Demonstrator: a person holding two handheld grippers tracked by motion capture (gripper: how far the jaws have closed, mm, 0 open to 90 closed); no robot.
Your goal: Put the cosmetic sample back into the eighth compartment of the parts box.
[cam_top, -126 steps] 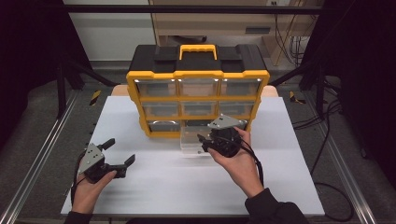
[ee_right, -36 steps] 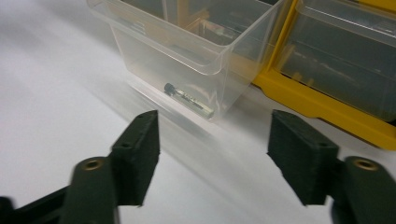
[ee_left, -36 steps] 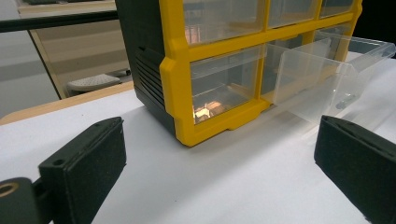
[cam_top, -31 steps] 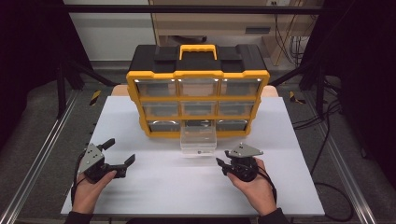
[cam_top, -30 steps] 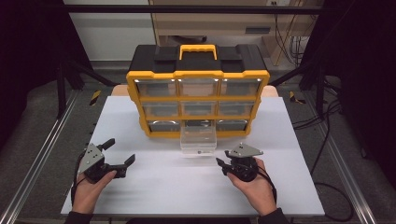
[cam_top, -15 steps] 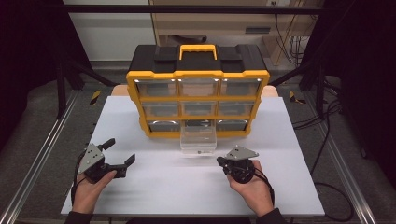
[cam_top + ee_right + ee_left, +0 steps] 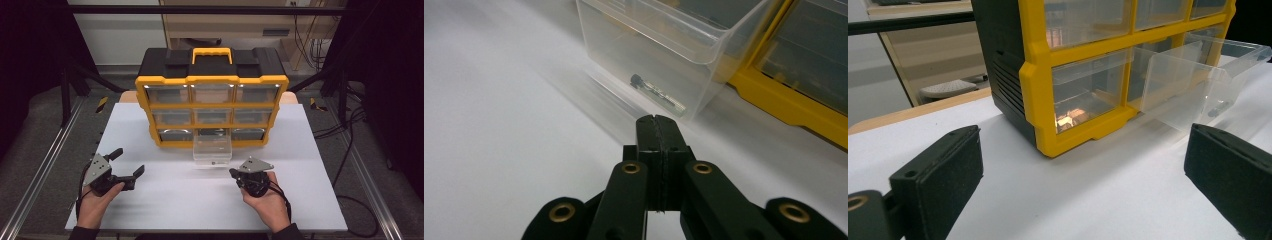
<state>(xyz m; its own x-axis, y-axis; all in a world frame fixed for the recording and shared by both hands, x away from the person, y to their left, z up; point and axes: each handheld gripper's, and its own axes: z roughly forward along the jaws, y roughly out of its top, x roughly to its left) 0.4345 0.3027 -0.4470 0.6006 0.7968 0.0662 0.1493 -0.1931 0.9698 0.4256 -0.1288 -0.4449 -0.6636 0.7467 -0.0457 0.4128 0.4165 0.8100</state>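
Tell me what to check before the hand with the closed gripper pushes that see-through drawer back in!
1. Drawer sticks out of the organizer's bottom middle slot, front facing the person: ok.
2. Right gripper shut with nothing between its jaws, which have just been closing, so it can push with its tip: ok.
3. Right gripper stands a bit short of the drawer front, not touching yet: ok.
4. Small bolt-like part lies inside the drawer, below the rim: ok.
5. Left gripper open, resting on the table well to the left, out of the path: ok.
6. Whether the drawer sits straight on its slot: cannot tell.
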